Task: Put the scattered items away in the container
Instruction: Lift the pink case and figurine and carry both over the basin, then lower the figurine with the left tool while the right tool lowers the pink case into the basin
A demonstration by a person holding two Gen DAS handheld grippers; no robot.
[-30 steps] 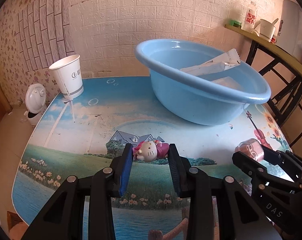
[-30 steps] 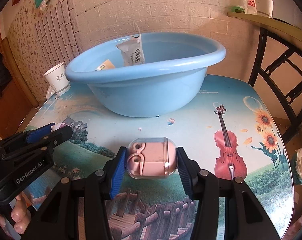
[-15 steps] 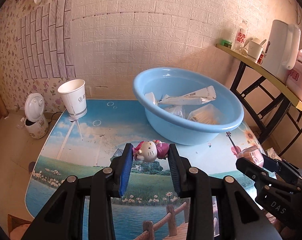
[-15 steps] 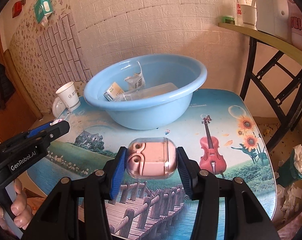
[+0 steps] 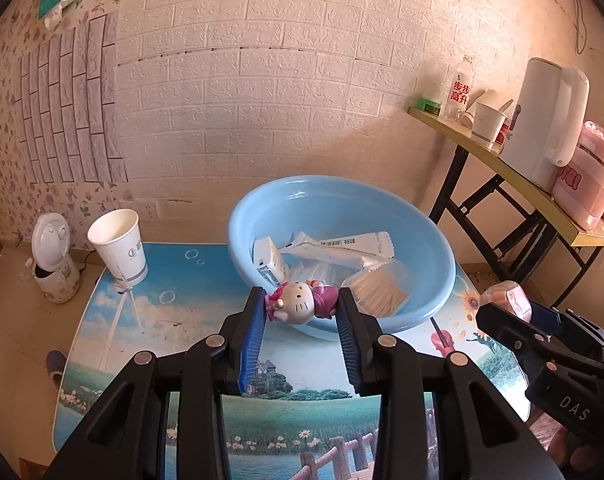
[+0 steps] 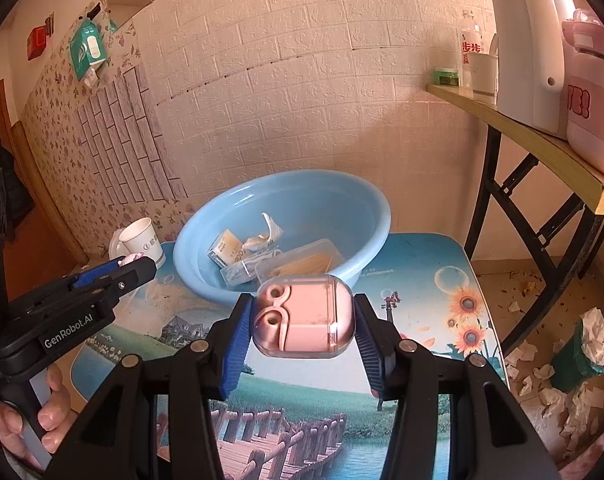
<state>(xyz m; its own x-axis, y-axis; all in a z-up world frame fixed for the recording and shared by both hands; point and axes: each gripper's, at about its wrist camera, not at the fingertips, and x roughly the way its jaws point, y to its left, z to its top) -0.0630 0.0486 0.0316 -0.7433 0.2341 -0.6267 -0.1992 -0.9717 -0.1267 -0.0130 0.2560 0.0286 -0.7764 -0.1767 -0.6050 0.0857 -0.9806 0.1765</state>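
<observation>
My left gripper [image 5: 299, 312] is shut on a small white and pink cat figurine [image 5: 297, 305], held in the air above the table, in front of the blue basin [image 5: 442, 256]. In the right wrist view my right gripper [image 6: 302, 318] is shut on a pink earbud case in a clear cover [image 6: 304, 316], also lifted, short of the blue basin [image 6: 376, 208]. The basin holds several packets and a clear box of sticks [image 5: 376, 290]. Each gripper shows at the edge of the other's view: the right gripper [image 5: 506, 302] and the left gripper [image 6: 131, 262].
A paper cup [image 5: 119, 244] stands at the table's back left corner. The low table [image 5: 173, 300] has a picture print. A folding shelf [image 5: 502, 160] at right carries a kettle, bottle and cup. A small white appliance [image 5: 53, 260] sits on the floor left; paper scraps [image 6: 562, 384] lie on the floor right.
Both grippers have risen with their objects, so the table and basin look lower and farther, and the basin's contents have come into full view.
</observation>
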